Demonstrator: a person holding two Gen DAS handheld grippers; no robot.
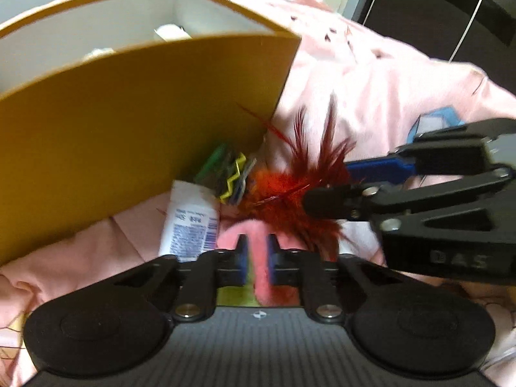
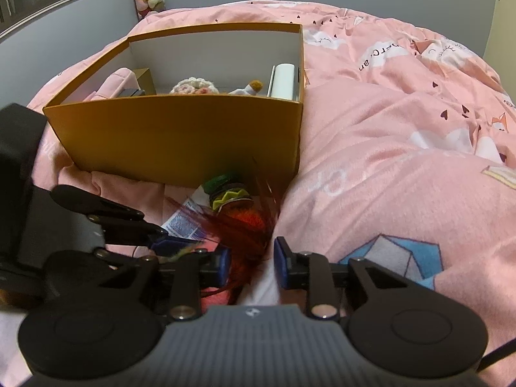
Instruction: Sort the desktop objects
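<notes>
The pink quilt (image 2: 403,148) covers the bed, and my orange box (image 2: 180,142) sits on it at the far left, already holding small things. Just near its front wall lie a white tube (image 1: 190,225), a little green and yellow toy (image 1: 230,174) and the red feather piece (image 1: 300,193). My left tongs (image 1: 256,256) are pressed together on a pink fold of the quilt. My right tongs (image 2: 251,262) stand spread, the feathers between them, untouched by the pads.
</notes>
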